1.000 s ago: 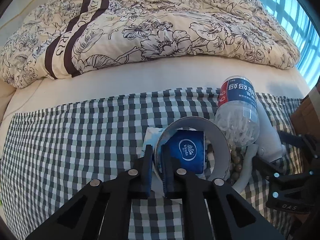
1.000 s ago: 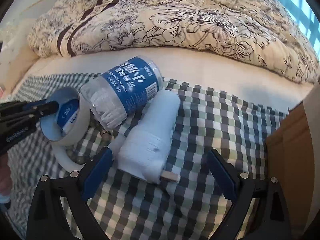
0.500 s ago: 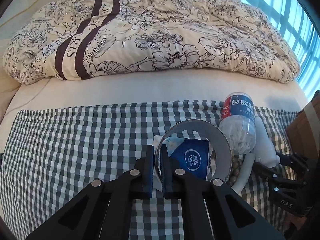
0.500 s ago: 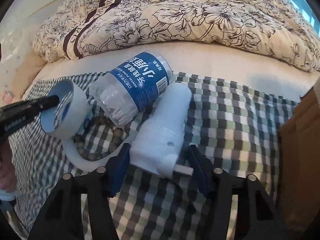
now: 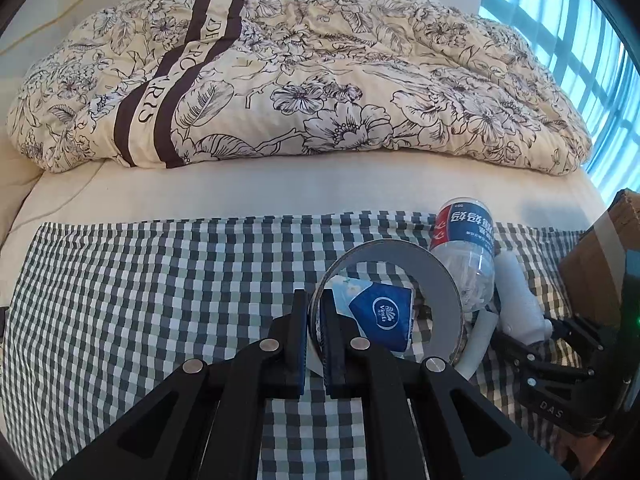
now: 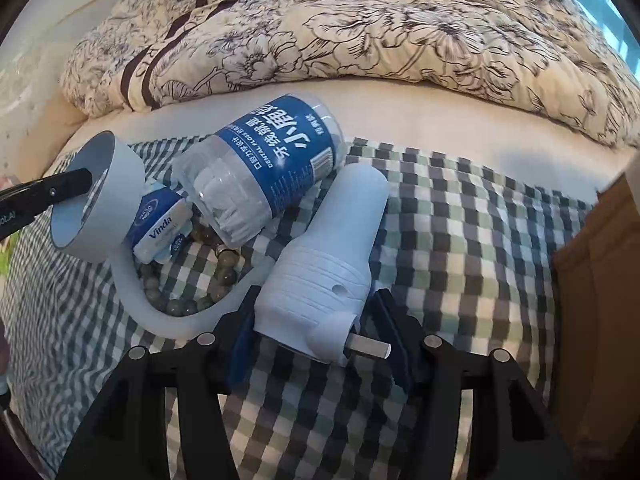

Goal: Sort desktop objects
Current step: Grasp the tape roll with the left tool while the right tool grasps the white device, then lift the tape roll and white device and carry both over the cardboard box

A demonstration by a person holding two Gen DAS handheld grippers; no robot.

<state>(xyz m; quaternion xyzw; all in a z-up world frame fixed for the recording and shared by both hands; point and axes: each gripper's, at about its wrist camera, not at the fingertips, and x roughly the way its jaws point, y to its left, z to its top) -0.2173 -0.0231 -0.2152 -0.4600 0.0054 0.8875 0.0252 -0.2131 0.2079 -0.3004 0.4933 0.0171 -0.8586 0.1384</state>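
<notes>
Left wrist view: the left gripper point(image 5: 315, 320) has its fingers clamped on the wall of a roll of tape point(image 5: 436, 292), holding it tilted above the checked cloth point(image 5: 160, 300) spread on the bed. Through the ring shows a blue tissue pack point(image 5: 380, 316). Beside it lie a clear jar of dental floss picks point(image 5: 466, 256) and a white device point(image 5: 516, 300) (its far end sits between the fingers of the right gripper point(image 5: 552, 332)).

Right wrist view: the right gripper point(image 6: 312, 344) has just been closing, and its fingers now press both sides of the white device point(image 6: 332, 264), which lies on the cloth. A bead bracelet point(image 6: 188, 296) lies inside the device's curved white strap point(image 6: 160, 312), near the tissue pack point(image 6: 160, 228) and the lifted tape point(image 6: 96, 200).
</notes>
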